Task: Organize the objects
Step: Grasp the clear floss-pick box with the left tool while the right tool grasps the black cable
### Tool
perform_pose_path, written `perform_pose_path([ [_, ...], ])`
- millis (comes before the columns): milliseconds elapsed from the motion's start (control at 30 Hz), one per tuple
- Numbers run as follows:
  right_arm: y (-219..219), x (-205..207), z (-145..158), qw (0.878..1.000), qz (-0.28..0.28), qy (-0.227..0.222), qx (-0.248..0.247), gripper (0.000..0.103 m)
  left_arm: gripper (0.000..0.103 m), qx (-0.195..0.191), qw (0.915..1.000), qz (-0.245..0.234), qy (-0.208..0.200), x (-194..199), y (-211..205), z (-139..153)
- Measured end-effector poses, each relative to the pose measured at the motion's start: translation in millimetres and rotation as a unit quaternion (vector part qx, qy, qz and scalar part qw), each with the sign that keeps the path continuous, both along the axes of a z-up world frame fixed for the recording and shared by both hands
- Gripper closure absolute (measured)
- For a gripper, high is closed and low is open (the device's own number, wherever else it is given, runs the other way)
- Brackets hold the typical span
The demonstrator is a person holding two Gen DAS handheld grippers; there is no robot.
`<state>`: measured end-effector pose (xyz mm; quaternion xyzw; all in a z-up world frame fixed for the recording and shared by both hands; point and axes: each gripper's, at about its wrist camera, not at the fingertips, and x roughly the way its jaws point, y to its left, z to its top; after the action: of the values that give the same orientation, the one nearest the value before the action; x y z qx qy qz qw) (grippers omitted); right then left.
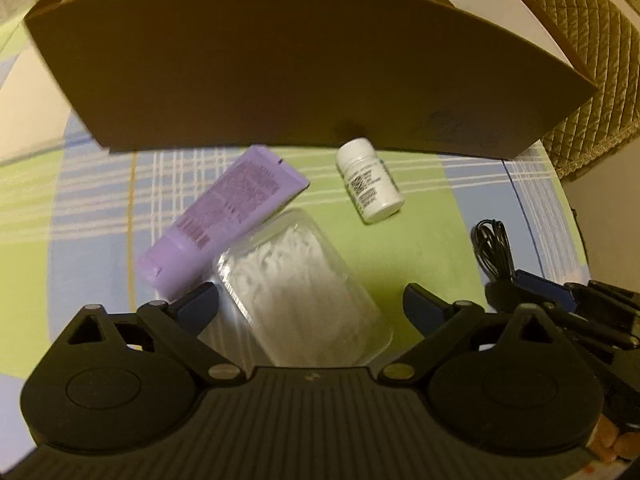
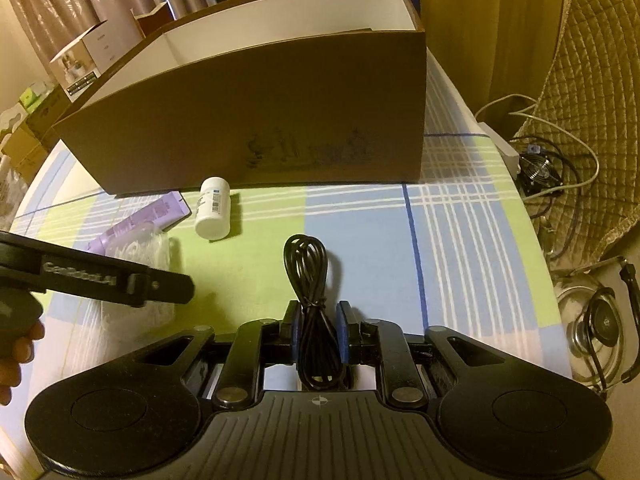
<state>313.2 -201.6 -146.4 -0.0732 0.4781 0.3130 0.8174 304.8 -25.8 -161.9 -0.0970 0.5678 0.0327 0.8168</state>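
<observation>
Cable sits clamped in right gripper; left gripper, wide, apparently straddles clear container.

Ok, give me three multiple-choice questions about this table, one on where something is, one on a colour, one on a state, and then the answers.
1. Where does the small white plastic pill bottle lie?
A. inside the brown cardboard box
B. on the checked tablecloth in front of the box
C. on the floor

2. What colour is the squeeze tube beside the clear plastic tub of white cotton swabs?
A. purple
B. red
C. black

3. What state is the right gripper in?
A. open and empty
B. shut on the pill bottle
C. shut on the coiled black cable

Answers: 1 B, the bottle lies on its side on the cloth below the box wall. 2 A, the tube is lilac purple. 3 C, both blue fingers press the cable bundle.
</observation>
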Motion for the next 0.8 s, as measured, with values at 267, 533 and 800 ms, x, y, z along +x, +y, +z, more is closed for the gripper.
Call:
perform_pose_path([
  [267, 3, -1, -1, 1.0, 0.004, -0.009, -0.004, 0.089, 0.044, 0.04, 0.9972, -0.056, -0.028, -4, -4, 3],
  [533, 6, -9, -1, 1.0, 0.018, -0.009, -0.012, 0.089, 0.048, 0.035, 0.9935, -0.104, -0.027, -52, 12, 6],
  [800, 11, -27, -1, 0.999, 0.034, -0.013, -0.018, 0.089, 0.048, 0.027, 0.9976, -0.063, -0.012, -76, 39, 10],
])
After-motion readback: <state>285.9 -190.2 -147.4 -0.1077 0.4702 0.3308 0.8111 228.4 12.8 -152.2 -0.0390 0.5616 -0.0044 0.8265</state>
